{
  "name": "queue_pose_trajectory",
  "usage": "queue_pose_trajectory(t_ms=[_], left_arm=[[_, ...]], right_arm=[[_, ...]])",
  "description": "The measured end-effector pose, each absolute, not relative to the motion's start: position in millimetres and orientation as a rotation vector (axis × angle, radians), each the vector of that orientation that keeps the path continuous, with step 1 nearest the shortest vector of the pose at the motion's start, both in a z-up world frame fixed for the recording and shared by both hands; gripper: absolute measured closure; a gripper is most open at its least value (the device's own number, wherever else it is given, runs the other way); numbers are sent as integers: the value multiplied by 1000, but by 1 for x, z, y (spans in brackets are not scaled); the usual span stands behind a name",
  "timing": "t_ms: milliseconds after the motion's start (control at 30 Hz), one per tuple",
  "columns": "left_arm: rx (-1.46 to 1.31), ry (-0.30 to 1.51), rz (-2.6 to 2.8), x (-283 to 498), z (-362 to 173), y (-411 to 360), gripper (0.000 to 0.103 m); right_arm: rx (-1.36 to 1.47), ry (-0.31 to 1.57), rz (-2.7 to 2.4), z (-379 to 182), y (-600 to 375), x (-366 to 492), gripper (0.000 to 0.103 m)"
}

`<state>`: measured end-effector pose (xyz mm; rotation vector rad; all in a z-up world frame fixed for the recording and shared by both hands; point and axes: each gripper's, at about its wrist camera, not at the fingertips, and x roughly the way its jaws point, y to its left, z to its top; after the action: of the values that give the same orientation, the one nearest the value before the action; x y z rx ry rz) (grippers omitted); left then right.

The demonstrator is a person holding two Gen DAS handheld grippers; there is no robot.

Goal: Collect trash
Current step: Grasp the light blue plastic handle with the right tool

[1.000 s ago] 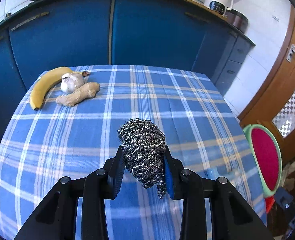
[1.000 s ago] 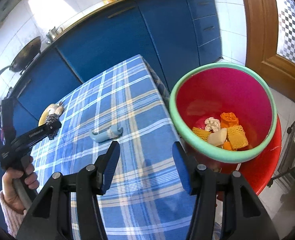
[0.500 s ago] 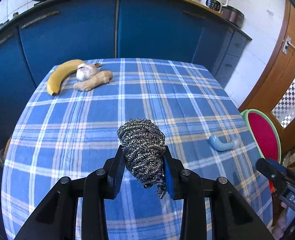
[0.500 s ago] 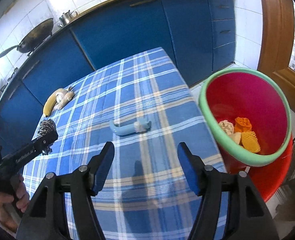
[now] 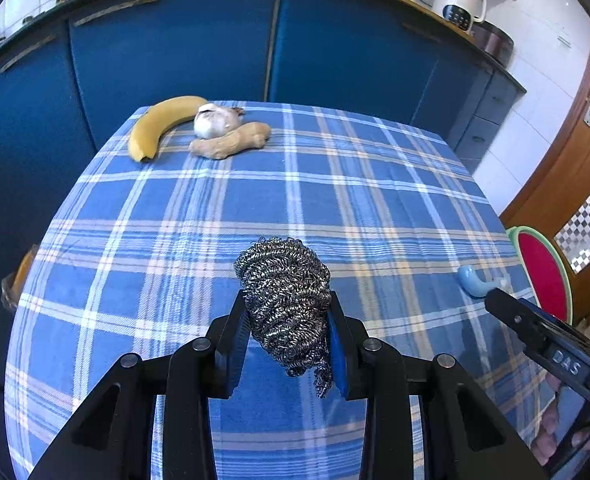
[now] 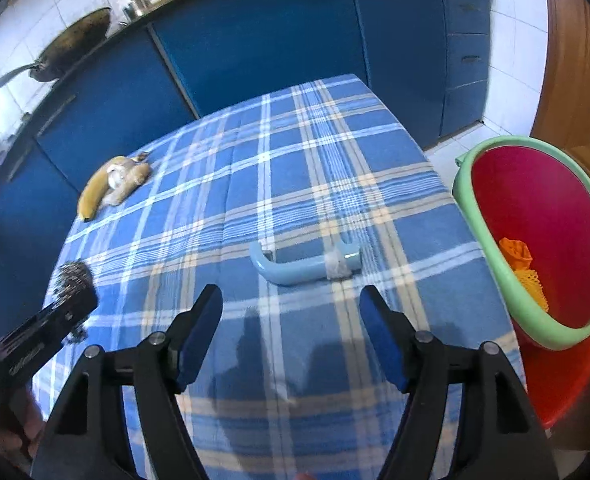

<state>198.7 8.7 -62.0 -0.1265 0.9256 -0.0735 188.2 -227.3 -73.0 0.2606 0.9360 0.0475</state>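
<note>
From the left wrist camera, the left gripper [image 5: 287, 340] is clamped on a steel scouring pad [image 5: 285, 300], its blue pads pressing both sides of the coiled wire, and holds it above the near half of a table covered with a blue checked cloth [image 5: 315, 184]. At the far left corner of the cloth lie a banana [image 5: 157, 126], a garlic bulb [image 5: 215, 120] and a piece of ginger [image 5: 231, 142], all touching one another. Near the right edge lies a pale blue plastic handle [image 5: 473, 282], with the tip of the right gripper [image 5: 535, 330] just beside it. Off the table's right side stands a red bin with a green rim [image 5: 545, 276]. From the right wrist camera, the right gripper [image 6: 291, 334] hangs over the near part of the cloth with its jaws opening and nothing between them. The blue handle [image 6: 305, 266] lies flat on the cloth just beyond the fingertips, a patch of clear tape near its right end. The bin [image 6: 535, 240] stands beside the table's right edge with orange scraps [image 6: 521, 264] inside. At the left, the other gripper holds the scouring pad [image 6: 73, 280] over the cloth.
</note>
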Motion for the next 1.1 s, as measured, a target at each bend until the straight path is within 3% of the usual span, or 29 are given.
queue_pose_trajectory(t_ms=[667, 767, 967, 1033, 1100], left_arm=[[-155, 937, -86, 202, -70, 15, 67], [-154, 938, -90, 202, -70, 15, 67], [-151, 940, -93, 202, -71, 14, 67], [-148, 941, -94, 202, -71, 12, 67], [-146, 941, -96, 201, -71, 12, 67]], right_arm=[[189, 970, 19, -86, -219, 219, 29], [135, 989, 23, -88, -219, 225, 20], [103, 986, 25, -90, -220, 227, 20], [100, 977, 18, -89, -220, 226, 27], [105, 973, 33, -89, -219, 226, 27]])
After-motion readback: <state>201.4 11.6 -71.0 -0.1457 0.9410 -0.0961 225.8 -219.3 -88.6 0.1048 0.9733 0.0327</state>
